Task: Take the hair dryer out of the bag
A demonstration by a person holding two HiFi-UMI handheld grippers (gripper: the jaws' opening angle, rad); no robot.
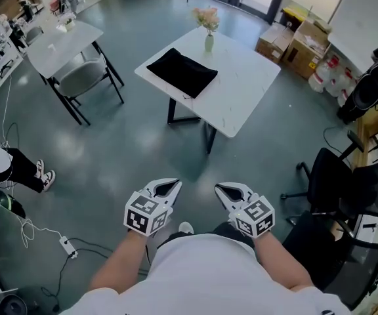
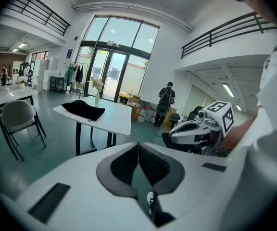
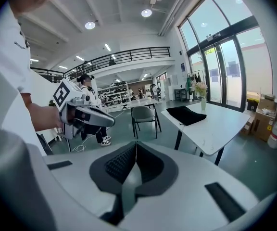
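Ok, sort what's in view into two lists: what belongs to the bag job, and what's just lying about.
Job: black bag on the white table; left tongs and right tongs, both shut and empty, short of the table.
Lying about: flower vase, grey chair, cardboard boxes, office chair.

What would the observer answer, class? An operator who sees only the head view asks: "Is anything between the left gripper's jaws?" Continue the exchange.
Observer: No. In its own view the left gripper has its ribbed pads meeting, with nothing between them.
Operator: And the right one?
Observer: The right gripper is shut and empty in its own view too.
Operator: How does the bag look from the side?
Observer: In the left gripper view the black bag lies low and slightly humped on the white table, well ahead of the jaws.
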